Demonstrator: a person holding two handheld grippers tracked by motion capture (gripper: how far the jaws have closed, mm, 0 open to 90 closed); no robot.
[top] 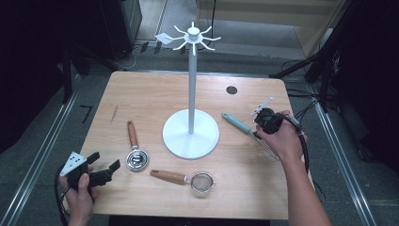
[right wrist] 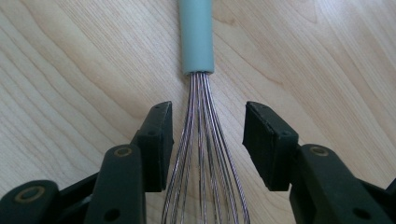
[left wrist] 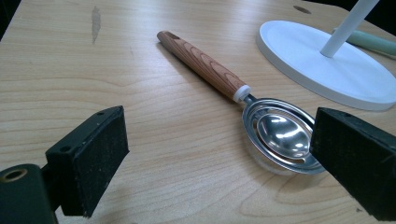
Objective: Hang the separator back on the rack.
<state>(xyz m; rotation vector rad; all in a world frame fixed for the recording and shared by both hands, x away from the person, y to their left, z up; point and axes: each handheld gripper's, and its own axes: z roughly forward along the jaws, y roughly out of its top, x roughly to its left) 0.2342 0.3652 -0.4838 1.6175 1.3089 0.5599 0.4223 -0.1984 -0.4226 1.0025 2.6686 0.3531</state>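
- Jaws of the right gripper [right wrist: 205, 140] straddle a whisk's [right wrist: 198, 98] wires just below its green handle, not yet clamped.
- Left gripper [left wrist: 219, 154] rests open near a spoon [left wrist: 280, 133].
- Whisk lies flat on the tabletop [top: 141, 94]; the stand's [top: 191, 84] hooks are bare.

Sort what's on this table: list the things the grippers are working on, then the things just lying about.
In hand:
- whisk, its wires between the right gripper's jaws, with a gap on one side
- left gripper, open near the egg separator

Lying about:
- white hook stand
- small strainer
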